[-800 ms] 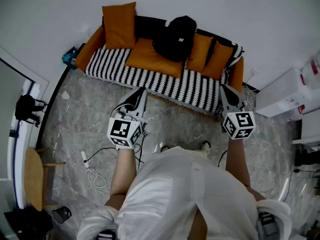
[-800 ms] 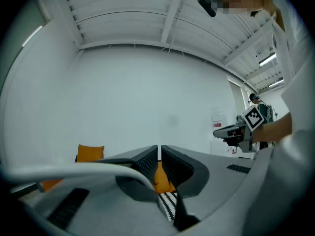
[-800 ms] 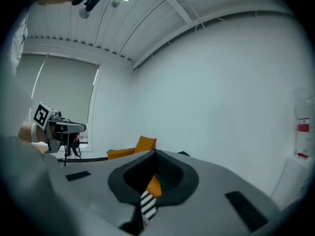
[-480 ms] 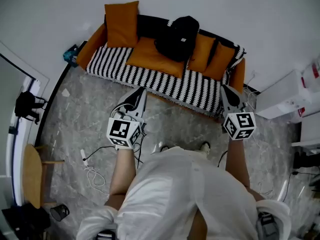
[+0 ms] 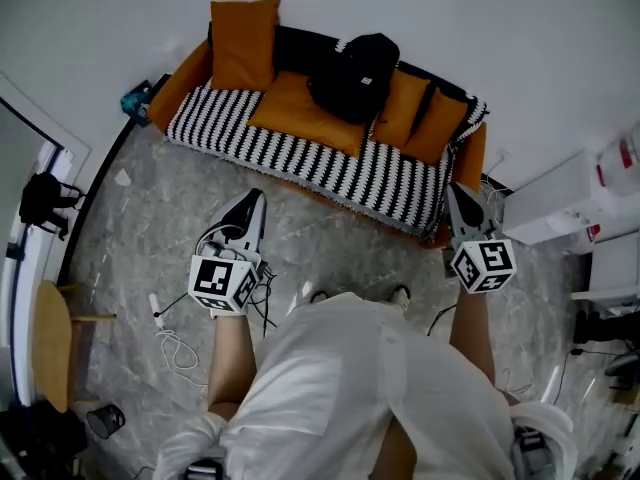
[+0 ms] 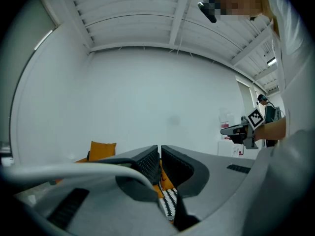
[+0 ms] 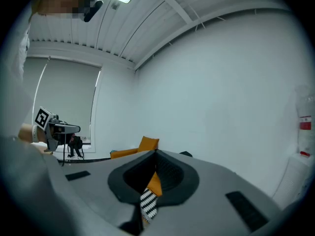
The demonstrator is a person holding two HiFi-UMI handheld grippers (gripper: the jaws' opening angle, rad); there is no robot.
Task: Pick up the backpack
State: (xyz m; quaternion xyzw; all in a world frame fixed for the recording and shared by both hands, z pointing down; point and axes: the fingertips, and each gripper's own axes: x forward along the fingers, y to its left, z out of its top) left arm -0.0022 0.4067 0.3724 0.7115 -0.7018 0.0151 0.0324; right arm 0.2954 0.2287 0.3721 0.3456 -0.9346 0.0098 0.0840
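The black backpack (image 5: 352,76) stands on the sofa (image 5: 300,148), leaning on the backrest between orange cushions. Both grippers hang over the marble floor in front of the sofa, well short of the backpack. My left gripper (image 5: 252,200) points at the sofa's striped seat from the left, its jaws shut with nothing between them (image 6: 160,155). My right gripper (image 5: 452,190) is near the sofa's right end, jaws shut and empty (image 7: 156,155). Each gripper view shows a strip of orange cushion and striped cover past the jaws.
A second black bag (image 5: 40,200) hangs by the doorway at the left. A round wooden table (image 5: 50,343) stands at the lower left. Cables (image 5: 172,336) trail on the floor by my feet. White cabinets (image 5: 570,203) stand at the right.
My left gripper has drawn back from the sofa, down and to the left in the head view. The right gripper has hardly moved. Both stay shut.
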